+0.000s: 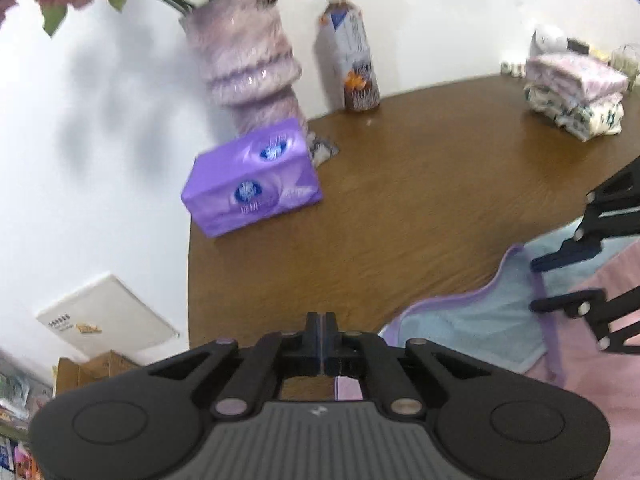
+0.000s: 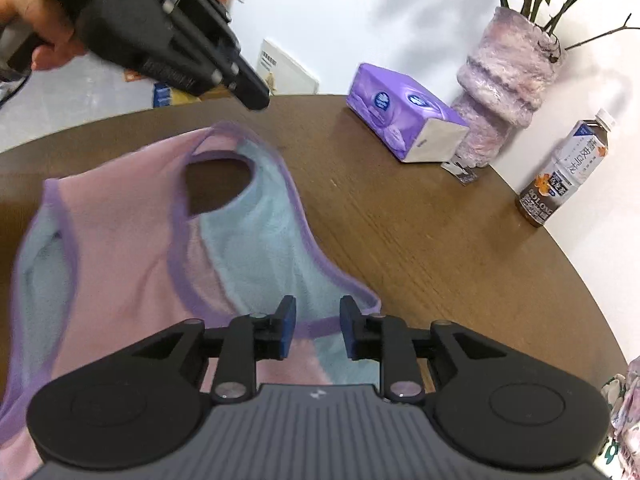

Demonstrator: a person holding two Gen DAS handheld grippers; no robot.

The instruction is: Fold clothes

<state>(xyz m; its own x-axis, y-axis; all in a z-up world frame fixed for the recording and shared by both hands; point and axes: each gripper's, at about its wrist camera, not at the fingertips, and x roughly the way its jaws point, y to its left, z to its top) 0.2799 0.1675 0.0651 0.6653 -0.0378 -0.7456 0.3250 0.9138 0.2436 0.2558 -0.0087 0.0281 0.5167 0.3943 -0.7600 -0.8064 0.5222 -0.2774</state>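
A pink and light-blue fleece vest (image 2: 120,240) with purple trim lies partly folded on the brown round table (image 2: 440,248). My right gripper (image 2: 318,330) stands open over the vest's near edge. The purple hem runs between its blue pads, which do not press on it. In the left wrist view the vest (image 1: 472,320) lies at the lower right, with the right gripper (image 1: 548,282) open above it. My left gripper (image 1: 321,328) is shut with nothing in it, over bare table beside the vest. It shows in the right wrist view as the left gripper (image 2: 256,98), held by a hand (image 2: 52,48).
A purple tissue box (image 1: 252,176), a furry pink vase (image 1: 244,60) with flowers and a drink bottle (image 1: 356,60) stand along the table's far edge. A stack of folded clothes (image 1: 576,92) sits at the far right. The table edge curves close on the left.
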